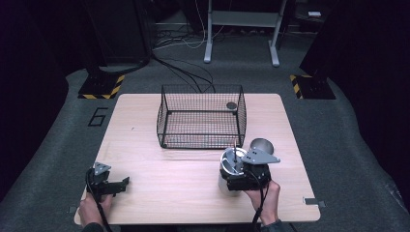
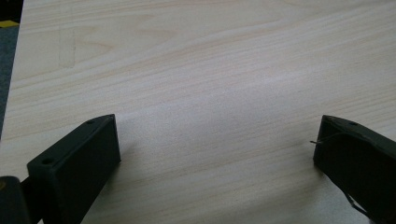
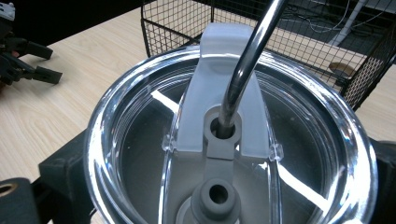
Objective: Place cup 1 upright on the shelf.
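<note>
While the right gripper [image 1: 240, 170] clamps the steel tumbler [image 1: 231, 169] with its clear lid [image 3: 231, 140] and straw [image 3: 247, 60], the cup stands just in front of the wire basket [image 1: 201, 116] — likely not yet placed inside. The left gripper [image 1: 116, 186] rests open, empty, well left of the basket.

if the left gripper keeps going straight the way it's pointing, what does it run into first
Probably nothing soon. The left gripper sits open and points right across the bare table. In the high view, the cup held by the right gripper lies roughly in that line, though the height is hard to judge.
</note>
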The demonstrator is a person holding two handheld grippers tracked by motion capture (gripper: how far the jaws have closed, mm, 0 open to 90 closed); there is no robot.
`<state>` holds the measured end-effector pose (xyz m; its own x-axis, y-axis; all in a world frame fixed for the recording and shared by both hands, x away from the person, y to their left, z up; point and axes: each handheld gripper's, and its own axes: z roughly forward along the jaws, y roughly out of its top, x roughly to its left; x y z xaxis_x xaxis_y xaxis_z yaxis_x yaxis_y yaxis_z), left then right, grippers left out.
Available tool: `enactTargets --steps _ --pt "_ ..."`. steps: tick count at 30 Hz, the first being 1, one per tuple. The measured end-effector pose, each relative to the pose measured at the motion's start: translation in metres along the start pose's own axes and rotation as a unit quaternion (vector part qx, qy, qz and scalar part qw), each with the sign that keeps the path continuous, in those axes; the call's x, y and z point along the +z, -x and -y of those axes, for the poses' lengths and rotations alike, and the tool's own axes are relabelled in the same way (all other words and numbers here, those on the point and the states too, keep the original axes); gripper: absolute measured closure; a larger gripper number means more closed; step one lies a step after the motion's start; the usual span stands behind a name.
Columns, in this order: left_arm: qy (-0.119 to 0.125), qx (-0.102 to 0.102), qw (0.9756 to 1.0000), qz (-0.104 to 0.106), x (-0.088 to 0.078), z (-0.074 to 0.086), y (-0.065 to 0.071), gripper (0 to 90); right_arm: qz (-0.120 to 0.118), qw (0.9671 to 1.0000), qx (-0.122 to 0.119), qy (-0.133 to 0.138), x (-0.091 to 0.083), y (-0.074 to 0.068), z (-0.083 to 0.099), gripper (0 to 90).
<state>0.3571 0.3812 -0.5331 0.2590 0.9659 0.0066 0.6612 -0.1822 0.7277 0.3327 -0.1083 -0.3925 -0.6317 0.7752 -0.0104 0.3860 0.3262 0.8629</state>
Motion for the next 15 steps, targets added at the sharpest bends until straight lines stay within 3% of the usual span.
enactTargets --steps 15 --pt "0.000 0.000 1.0000 0.000 0.000 0.000 0.000 0.3 -0.013 0.9999 -0.007 0.002 0.005 -0.001 -0.026 3.3"
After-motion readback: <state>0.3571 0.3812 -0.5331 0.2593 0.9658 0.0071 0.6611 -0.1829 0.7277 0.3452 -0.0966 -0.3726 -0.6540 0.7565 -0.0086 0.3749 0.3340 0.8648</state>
